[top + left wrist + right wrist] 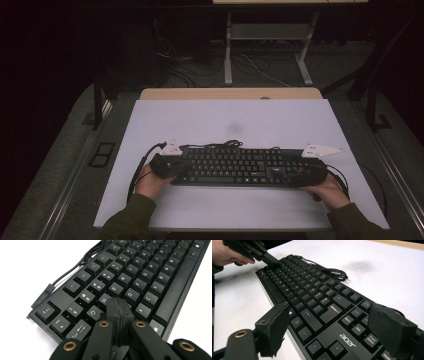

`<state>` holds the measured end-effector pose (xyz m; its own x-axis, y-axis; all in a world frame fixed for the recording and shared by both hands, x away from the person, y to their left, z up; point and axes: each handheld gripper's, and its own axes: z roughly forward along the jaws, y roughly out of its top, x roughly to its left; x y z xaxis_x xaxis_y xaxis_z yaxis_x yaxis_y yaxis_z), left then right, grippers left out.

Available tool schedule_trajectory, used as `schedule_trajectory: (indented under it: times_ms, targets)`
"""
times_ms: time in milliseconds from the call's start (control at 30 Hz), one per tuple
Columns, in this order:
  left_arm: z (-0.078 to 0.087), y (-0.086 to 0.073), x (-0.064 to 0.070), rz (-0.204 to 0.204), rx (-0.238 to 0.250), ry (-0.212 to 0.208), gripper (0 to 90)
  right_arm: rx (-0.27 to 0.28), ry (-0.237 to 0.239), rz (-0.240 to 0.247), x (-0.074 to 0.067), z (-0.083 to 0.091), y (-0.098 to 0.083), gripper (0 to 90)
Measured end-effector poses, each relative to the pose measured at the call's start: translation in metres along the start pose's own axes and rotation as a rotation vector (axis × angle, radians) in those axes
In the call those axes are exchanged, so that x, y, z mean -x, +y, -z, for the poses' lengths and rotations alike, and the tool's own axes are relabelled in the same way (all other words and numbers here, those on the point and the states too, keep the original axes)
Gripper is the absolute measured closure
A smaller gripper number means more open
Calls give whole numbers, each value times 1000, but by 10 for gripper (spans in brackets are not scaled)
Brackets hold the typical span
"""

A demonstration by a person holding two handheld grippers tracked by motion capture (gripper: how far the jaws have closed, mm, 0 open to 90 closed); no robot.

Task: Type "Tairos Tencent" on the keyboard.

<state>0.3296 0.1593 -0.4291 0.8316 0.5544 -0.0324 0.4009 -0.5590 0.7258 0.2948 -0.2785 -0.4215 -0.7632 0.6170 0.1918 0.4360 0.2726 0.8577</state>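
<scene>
A black Acer keyboard [235,167] lies across the near part of a white board [225,120]. My left gripper [175,167] is at the keyboard's left end. Its jaws are shut flat together with nothing between them, and the tip [118,302] rests over the keys [140,277] near W and S. My right gripper [300,172] is at the right end. Its jaws [328,311] stand wide apart over the keyboard [312,295], one pad [273,327] by the front edge and the other [389,330] over the back keys. I see no clear squeeze. The left gripper [274,263] shows far off.
The keyboard's black cable [225,144] lies coiled on the board just behind it. A wooden table edge [230,93] runs behind the board. Farther back, a desk frame's legs [227,50] and loose cables are on the dark floor.
</scene>
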Motion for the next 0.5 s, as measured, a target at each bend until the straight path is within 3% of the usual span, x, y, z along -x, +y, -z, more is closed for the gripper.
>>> schedule_trajectory:
  times_ms: [300, 500]
  targets:
    - [2, 2, 0, -4, 13, -5, 887, 2, 0, 0, 0, 0, 0, 170]
    - [4, 4, 1, 16, 32, -14, 888, 1, -1, 0, 1, 1, 0, 170]
